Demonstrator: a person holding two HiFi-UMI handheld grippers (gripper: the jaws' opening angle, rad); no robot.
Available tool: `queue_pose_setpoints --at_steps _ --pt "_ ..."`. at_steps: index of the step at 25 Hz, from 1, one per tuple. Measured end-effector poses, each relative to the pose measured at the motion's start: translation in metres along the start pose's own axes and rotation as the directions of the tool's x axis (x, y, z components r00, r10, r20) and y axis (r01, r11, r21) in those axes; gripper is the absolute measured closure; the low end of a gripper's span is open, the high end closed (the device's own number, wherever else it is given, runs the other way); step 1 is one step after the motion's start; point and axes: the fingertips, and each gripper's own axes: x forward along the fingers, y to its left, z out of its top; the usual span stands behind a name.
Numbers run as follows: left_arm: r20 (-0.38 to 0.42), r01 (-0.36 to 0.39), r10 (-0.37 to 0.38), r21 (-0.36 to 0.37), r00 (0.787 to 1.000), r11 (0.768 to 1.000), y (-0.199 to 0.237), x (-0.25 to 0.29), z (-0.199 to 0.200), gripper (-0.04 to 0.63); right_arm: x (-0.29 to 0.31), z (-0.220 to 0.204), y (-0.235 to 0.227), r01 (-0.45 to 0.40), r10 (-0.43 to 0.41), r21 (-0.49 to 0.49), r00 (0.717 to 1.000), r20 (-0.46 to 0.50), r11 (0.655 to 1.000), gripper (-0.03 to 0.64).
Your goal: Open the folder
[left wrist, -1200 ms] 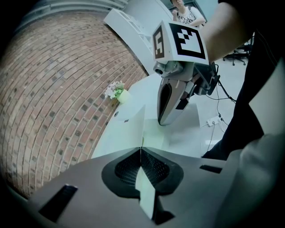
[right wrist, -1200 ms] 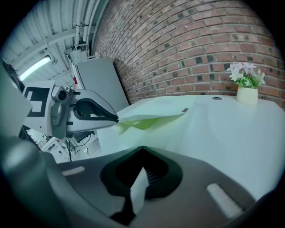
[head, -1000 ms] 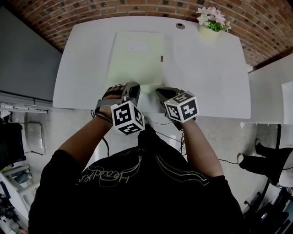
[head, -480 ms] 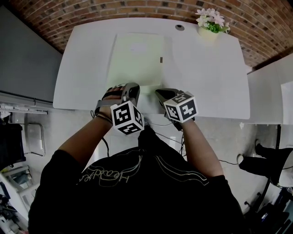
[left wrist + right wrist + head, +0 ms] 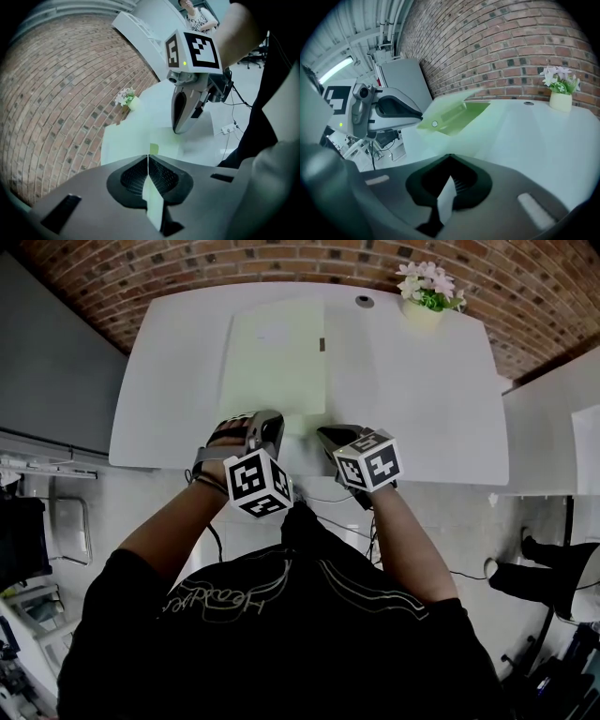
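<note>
Filling the middle of the head view, a white table (image 5: 412,381) stands against a brick wall (image 5: 187,263). The person in a black shirt (image 5: 281,634) is at its near edge, with both arms held forward.

A pale green folder (image 5: 277,362) lies on the left half of the table. Its long side runs away from the person and its near end is just in front of the two grippers. In the right gripper view, the near corner of the cover is lifted off the table. This corner has a small round snap (image 5: 435,123).

The left gripper (image 5: 148,158) is at that near end. Its jaws are pressed together on a thin green sheet, the edge of the folder's cover. The right gripper (image 5: 450,157) is just beside it, and the two marker cubes are close but apart. Its jaws are also closed, on a thin pale sheet that seems to be the folder's near edge. I cannot tell which layer it is.

A small pot with flowers (image 5: 424,307) stands at the far right of the table, well apart from the folder. A round hole (image 5: 364,301) lies between them, near the far edge.
</note>
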Motion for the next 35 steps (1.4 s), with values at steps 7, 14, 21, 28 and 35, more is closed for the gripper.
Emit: queue_pose_setpoints --at_steps 7,14,21,28,35 --pt "0.010 -0.007 0.008 -0.022 1.000 1.000 0.011 -0.012 -0.002 0.586 -0.001 -0.002 -0.003 0.011 -0.011 -0.008 1.000 -0.012 1.000 0.615" --pt "0.016 -0.031 0.032 -0.052 0.999 0.998 0.016 -0.020 -0.009 0.586 -0.001 -0.004 -0.004 0.034 -0.035 -0.022 0.999 -0.028 0.999 0.615" --pt "0.027 -0.086 0.089 -0.114 0.996 0.990 0.030 -0.034 -0.018 0.586 -0.004 -0.011 -0.004 0.055 -0.056 -0.023 0.997 -0.050 0.998 0.615" --pt "0.023 -0.146 0.153 -0.188 0.988 0.971 0.044 -0.047 -0.029 0.586 -0.008 -0.017 -0.004 0.073 -0.075 -0.025 0.995 -0.072 0.997 0.615" --pt "0.023 -0.181 0.196 -0.294 0.980 0.938 0.059 -0.055 -0.039 0.586 -0.014 -0.020 -0.006 0.074 -0.075 -0.021 0.994 -0.076 0.997 0.615"
